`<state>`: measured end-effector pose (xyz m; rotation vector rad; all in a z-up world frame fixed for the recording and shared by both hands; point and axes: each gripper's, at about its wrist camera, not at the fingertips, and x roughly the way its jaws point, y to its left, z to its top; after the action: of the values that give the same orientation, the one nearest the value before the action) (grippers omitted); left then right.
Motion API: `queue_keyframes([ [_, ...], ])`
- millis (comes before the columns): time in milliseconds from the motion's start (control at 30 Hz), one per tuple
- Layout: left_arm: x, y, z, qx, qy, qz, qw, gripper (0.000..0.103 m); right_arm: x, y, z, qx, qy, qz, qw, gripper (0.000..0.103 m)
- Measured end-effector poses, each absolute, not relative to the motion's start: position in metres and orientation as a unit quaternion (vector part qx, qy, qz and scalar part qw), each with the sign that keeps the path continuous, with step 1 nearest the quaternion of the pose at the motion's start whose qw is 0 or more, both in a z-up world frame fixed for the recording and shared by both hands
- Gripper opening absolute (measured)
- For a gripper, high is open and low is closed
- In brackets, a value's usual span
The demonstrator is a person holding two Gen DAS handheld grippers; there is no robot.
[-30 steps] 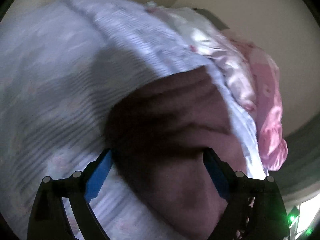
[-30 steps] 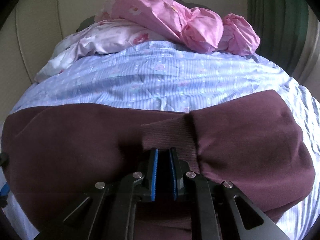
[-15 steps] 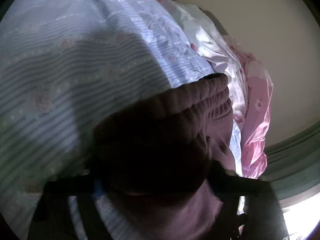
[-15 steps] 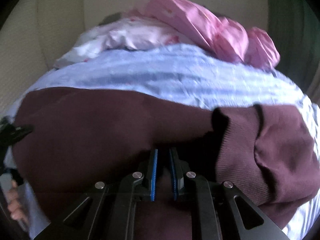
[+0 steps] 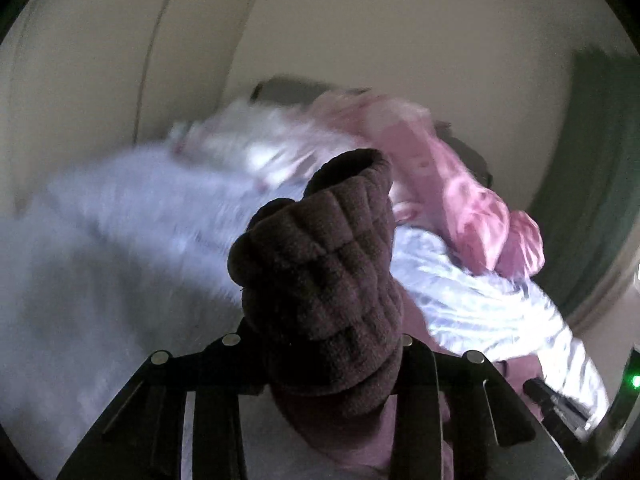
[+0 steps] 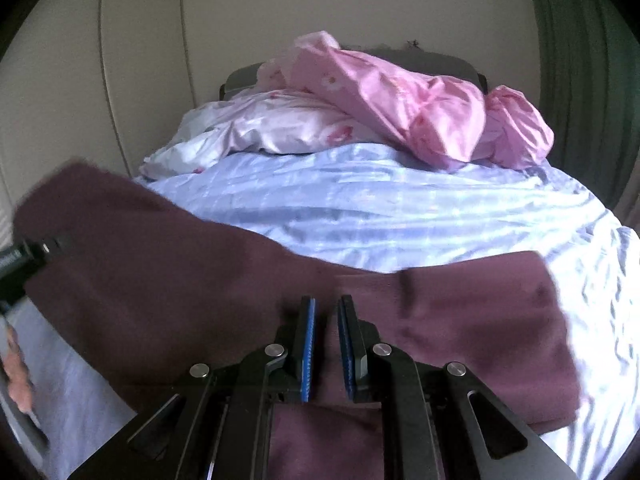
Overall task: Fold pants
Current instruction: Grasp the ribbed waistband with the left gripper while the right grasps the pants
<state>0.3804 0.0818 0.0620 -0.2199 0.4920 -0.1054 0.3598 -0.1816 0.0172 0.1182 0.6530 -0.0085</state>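
Left claw (image 5: pixel 320 344) lifted waistband (image 5: pixel 316 264) (bunched), right claw (image 6: pixel 326 344) parted

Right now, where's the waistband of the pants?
The waistband is bunched up in the left gripper, filling the centre of the left wrist view, lifted above the blue sheet with the pink bedding behind it.

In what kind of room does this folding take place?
Most likely a bedroom. The maroon knit pants lie on a bed with a pale blue striped sheet, a crumpled pink satin cover is piled at its far end, and a green curtain hangs beside it.
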Motion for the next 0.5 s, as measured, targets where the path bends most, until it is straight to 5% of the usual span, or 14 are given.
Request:
queue_keyframes([
  [267, 0.356, -0.048, 0.123, 0.013, 0.187, -0.101, 0.977, 0.035, 0.311, -0.276, 0.05, 0.052, 0.314, -0.021, 0.948, 0.015],
  [500, 0.343, -0.174, 0.116, 0.082, 0.195, -0.165, 0.963, 0.034, 0.273, -0.371, 0.051, 0.099, 0.295, -0.091, 0.946, 0.015],
])
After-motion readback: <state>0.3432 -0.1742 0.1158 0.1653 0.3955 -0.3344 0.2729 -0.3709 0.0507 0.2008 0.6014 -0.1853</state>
